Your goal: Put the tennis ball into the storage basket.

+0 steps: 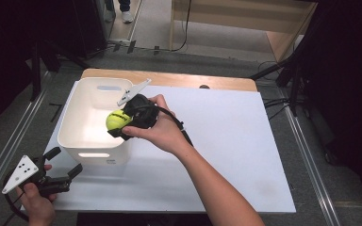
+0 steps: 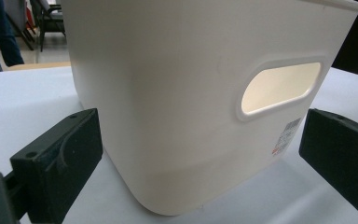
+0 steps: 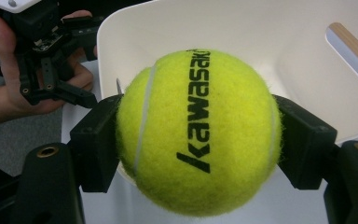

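A yellow-green tennis ball (image 1: 117, 120) printed "kawasaki" is pinched between the jaws of my right gripper (image 1: 120, 123), which is shut on it. The ball hangs over the right side of a white plastic bin (image 1: 82, 129), just inside the rim. In the right gripper view the ball (image 3: 200, 135) sits between both pads, with the bin's inner wall (image 3: 261, 37) behind it. My left gripper (image 1: 62, 165) rests open near the bin's front left corner. In the left gripper view that corner and a handle slot of the bin (image 2: 177, 93) stand close ahead of the open left gripper (image 2: 200, 154), untouched.
The bin stands on a white board (image 1: 235, 141) laid over a wooden table (image 1: 169, 78). Metal rails (image 1: 14, 136) run along both sides of the table. Light wooden furniture (image 1: 245, 19) and cables lie on the floor behind.
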Motion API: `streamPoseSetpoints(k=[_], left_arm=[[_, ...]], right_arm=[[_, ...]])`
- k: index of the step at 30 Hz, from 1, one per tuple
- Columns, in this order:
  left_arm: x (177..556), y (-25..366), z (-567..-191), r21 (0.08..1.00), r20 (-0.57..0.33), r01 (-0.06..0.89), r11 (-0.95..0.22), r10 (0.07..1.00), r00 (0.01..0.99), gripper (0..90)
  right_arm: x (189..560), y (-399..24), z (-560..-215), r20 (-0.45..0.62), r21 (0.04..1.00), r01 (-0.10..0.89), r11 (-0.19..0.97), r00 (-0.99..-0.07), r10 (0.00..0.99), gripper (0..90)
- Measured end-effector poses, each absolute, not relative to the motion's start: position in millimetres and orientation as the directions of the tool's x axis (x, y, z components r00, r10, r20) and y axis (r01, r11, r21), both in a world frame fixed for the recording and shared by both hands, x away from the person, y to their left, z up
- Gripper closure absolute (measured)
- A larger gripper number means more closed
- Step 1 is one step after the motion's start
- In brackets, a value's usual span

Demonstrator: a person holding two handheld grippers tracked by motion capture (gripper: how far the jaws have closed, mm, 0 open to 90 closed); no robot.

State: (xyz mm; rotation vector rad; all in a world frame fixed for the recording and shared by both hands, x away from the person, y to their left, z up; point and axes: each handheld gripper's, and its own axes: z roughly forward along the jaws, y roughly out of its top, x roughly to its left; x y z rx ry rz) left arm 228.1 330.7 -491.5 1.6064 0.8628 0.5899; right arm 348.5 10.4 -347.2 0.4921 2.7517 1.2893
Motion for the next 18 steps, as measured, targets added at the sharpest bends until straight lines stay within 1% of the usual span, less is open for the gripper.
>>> streamPoseSetpoints(k=[18], left_arm=[[228.0,330.8,-491.4,0.974,-0.077,0.215,-0.069,0.794,0.603,0.0]], right_arm=[[349.3,22.1,-355.1,0.081,0.75,0.258,0.609,-0.949,0.303,24.2]])
